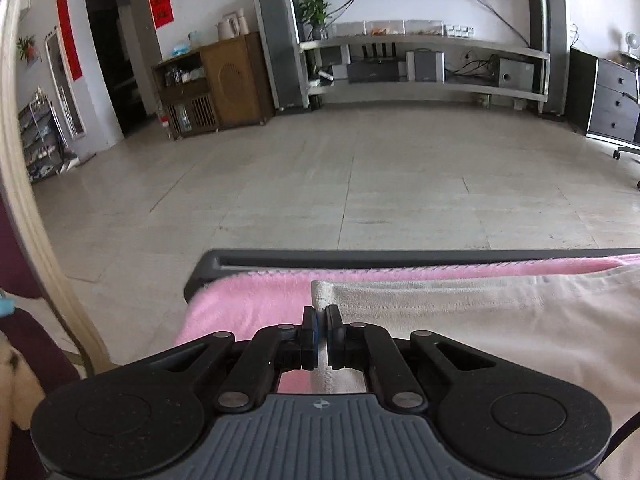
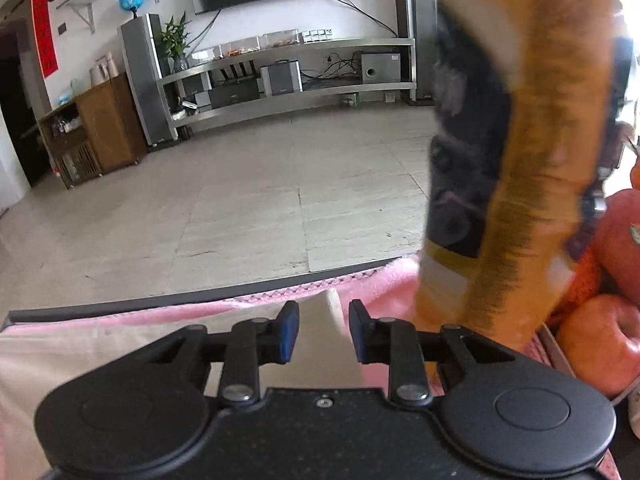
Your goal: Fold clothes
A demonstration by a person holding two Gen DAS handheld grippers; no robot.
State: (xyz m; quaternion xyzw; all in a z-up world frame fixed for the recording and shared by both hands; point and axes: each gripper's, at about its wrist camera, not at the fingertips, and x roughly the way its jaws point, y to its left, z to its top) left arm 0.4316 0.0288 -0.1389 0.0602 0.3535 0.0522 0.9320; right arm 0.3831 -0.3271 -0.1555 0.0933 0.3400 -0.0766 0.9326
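Note:
A cream-white garment (image 1: pixel 480 320) lies on a pink fleece blanket (image 1: pixel 248 300) that covers the table. My left gripper (image 1: pixel 322 316) is shut on the garment's left corner, near its ribbed hem. In the right wrist view my right gripper (image 2: pixel 324 322) is open, with the garment's right corner (image 2: pixel 324 344) lying between its blue pads. The garment (image 2: pixel 80 360) spreads to the left there, over the pink blanket (image 2: pixel 380 292).
The table's dark far edge (image 1: pixel 360 258) runs just beyond the cloth. A tall orange and black bag (image 2: pixel 520 140) stands close to the right of the right gripper. Apples (image 2: pixel 592 344) lie at the far right. Tiled floor and a TV shelf lie beyond.

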